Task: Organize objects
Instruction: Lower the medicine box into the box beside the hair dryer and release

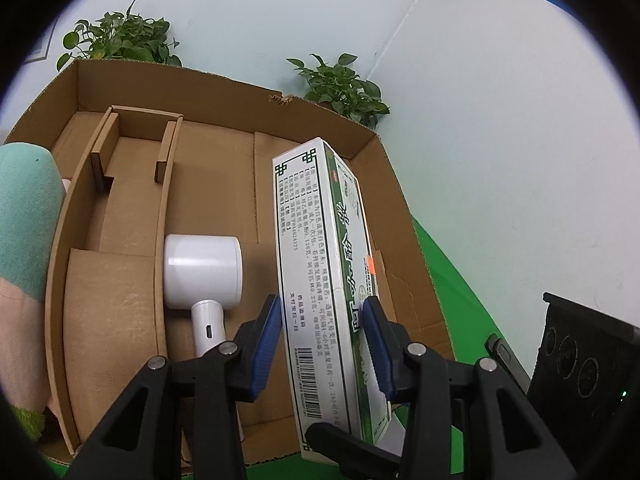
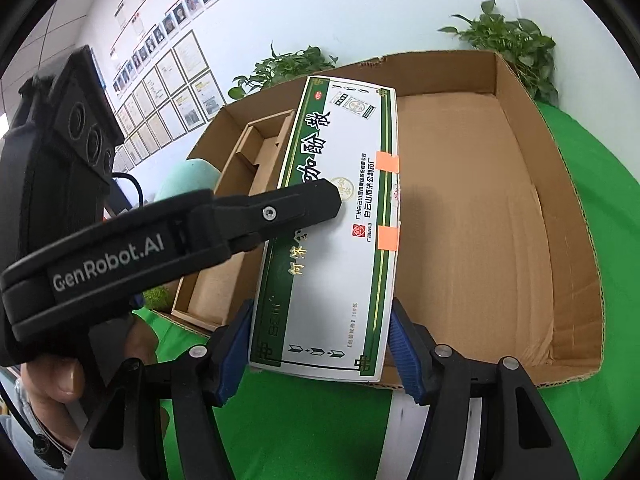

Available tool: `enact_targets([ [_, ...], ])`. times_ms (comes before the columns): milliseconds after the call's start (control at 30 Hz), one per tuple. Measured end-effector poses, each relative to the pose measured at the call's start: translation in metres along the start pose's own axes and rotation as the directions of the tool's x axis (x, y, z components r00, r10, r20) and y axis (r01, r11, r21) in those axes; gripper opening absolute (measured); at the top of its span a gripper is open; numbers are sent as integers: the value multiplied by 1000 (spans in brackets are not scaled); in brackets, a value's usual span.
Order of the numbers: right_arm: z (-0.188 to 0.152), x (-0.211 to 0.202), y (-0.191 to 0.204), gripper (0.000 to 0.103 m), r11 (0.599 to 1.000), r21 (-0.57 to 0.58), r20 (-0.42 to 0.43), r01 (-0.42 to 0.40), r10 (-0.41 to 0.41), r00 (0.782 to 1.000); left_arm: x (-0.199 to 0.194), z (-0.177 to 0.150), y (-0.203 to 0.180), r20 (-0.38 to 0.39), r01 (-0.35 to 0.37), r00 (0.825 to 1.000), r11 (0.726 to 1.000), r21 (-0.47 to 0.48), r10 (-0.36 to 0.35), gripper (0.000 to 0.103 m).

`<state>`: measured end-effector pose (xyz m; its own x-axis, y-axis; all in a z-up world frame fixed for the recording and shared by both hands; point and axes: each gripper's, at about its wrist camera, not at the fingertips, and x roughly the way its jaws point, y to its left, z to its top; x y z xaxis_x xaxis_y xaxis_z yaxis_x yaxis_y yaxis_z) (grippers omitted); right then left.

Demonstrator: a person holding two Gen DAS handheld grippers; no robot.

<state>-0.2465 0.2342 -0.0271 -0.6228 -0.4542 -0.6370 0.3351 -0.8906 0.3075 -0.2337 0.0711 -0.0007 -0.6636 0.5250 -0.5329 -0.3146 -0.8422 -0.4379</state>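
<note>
A white and green medicine box with Chinese print is held on its narrow edge over the open cardboard box. My left gripper is shut on the medicine box across its thin sides. My right gripper is shut on the same medicine box across its wide face at the near end. The left gripper's body shows in the right wrist view, with its upper finger lying on the box face. A white handheld device lies in the cardboard box, left of the medicine box.
Cardboard dividers form compartments in the box's left part. A teal and pink plush toy sits outside the box's left wall. Potted plants stand behind the box. A green cloth covers the table. The right part of the box floor is bare.
</note>
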Motion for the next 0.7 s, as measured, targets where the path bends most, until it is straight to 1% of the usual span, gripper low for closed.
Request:
enact_targets([
  [67,0,3,0,60,1000,-5,-8,11,-11,1000,5,0,1,-5,-1,1000,1000,-9,1,40],
  [167,0,12,-5,60,1000,0,-32,25,-25,999,17,0,4,-33,-12,999,1000,-29,11,40],
  [233,1,24,-10,60,999,7,-55,35,-35,998,28,-2,7,-65,-37,997,998,-52,34,41],
  [333,-2,42,-19,60,999,34,-97,40,-37,995,42,-7,11,-104,-82,992,996,-46,77,41],
  [367,-3,46,-19,60,998,27,-103,49,-46,994,42,-8,11,-107,-82,991,996,-45,77,41],
  [433,-3,50,-17,59,998,7,-105,68,-67,992,40,-8,13,-102,-64,993,997,-44,59,42],
  [467,-2,51,-16,59,998,5,-107,64,-63,992,38,-7,13,-100,-65,993,997,-35,61,42],
  [500,-1,53,-15,59,998,6,-111,60,-59,992,36,-7,12,-99,-70,993,997,-25,67,43],
  [600,0,58,-13,60,997,7,-128,78,-77,989,22,-12,13,-79,-126,989,992,9,126,43],
  [700,1,63,-10,62,995,0,-147,98,-97,984,12,-17,22,-77,-126,989,992,-4,125,43],
])
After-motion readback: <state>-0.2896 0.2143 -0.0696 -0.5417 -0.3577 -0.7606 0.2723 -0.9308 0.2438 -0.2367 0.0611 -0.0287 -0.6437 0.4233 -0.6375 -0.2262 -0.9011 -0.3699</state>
